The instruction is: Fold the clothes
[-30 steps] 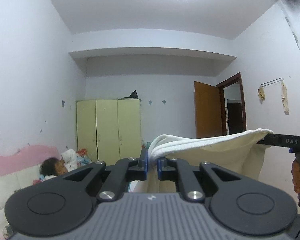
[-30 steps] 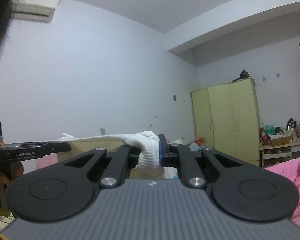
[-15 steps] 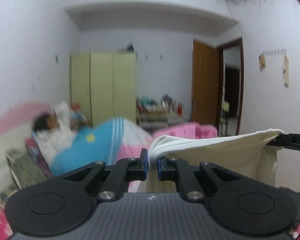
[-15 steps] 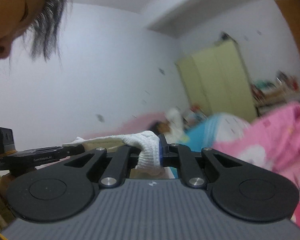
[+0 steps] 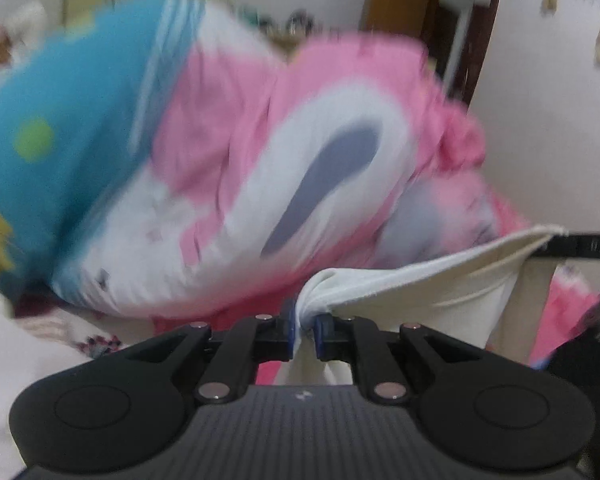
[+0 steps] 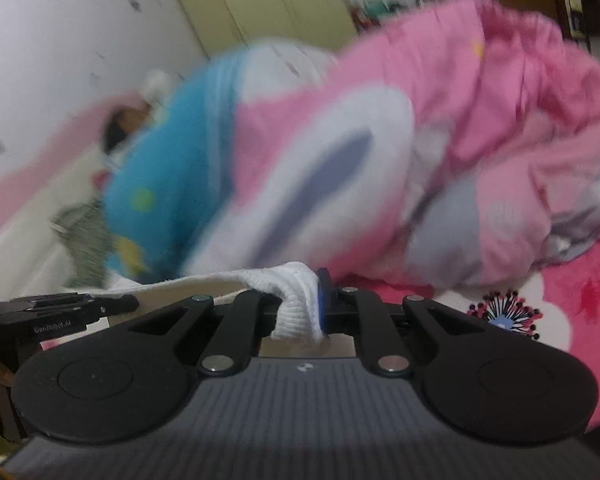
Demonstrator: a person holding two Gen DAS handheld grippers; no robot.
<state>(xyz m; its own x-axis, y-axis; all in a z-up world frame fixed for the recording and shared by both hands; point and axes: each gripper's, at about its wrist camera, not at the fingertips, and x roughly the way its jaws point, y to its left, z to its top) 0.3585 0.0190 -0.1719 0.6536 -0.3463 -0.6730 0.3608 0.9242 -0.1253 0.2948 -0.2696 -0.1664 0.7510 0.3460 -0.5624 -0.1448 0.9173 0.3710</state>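
Both tongs lowered toward bedding (image 5: pixel 260 152) (blurred), white garment (image 5: pixel 420 280) still clamped

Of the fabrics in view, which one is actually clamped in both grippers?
The white garment: the left gripper and right gripper each pinch a corner. The pink quilt and blue quilt lie untouched behind.

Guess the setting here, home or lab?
Home, likely a bedroom: a rumpled pink, white and blue quilt on a bed, pale yellow-green wardrobe doors, a brown wooden door.
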